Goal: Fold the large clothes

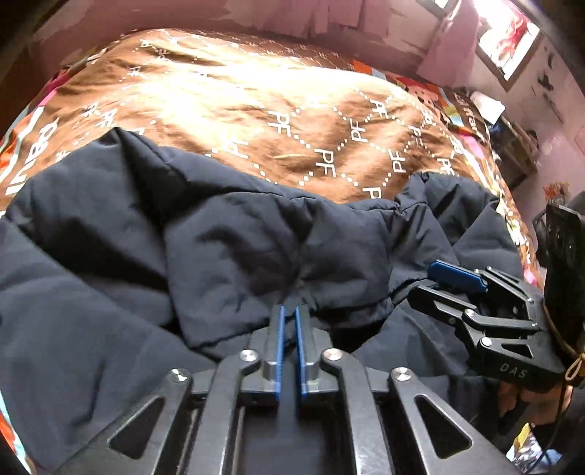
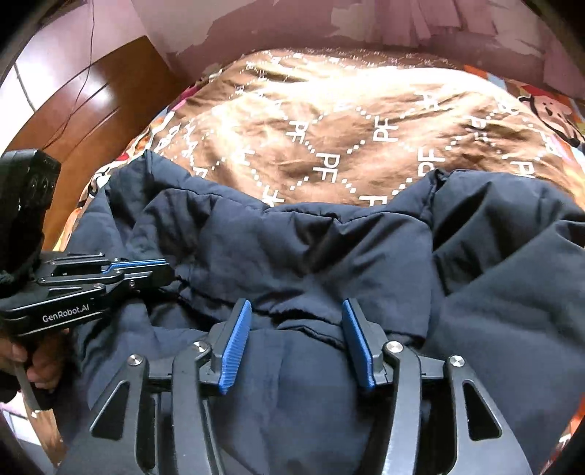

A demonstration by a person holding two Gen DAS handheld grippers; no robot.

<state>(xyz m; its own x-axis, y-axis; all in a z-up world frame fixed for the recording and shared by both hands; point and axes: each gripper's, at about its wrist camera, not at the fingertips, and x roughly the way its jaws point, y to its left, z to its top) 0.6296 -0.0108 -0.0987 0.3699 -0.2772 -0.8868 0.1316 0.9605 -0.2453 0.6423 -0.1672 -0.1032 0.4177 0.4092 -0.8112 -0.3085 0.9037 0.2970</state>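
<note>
A large dark navy padded jacket lies crumpled on a bed with a brown "PF" blanket. My left gripper is shut on a fold of the jacket's edge, with fabric pinched between its blue pads. My right gripper is open, with its blue pads spread on either side of a jacket hem ridge and touching the cloth. The jacket fills the near half of the right wrist view. The right gripper also shows at the right of the left wrist view. The left gripper shows at the left of the right wrist view.
The brown blanket covers the far half of the bed. A pink wall runs behind it. A wooden panel stands at the left. A framed picture and a cluttered shelf are at the right.
</note>
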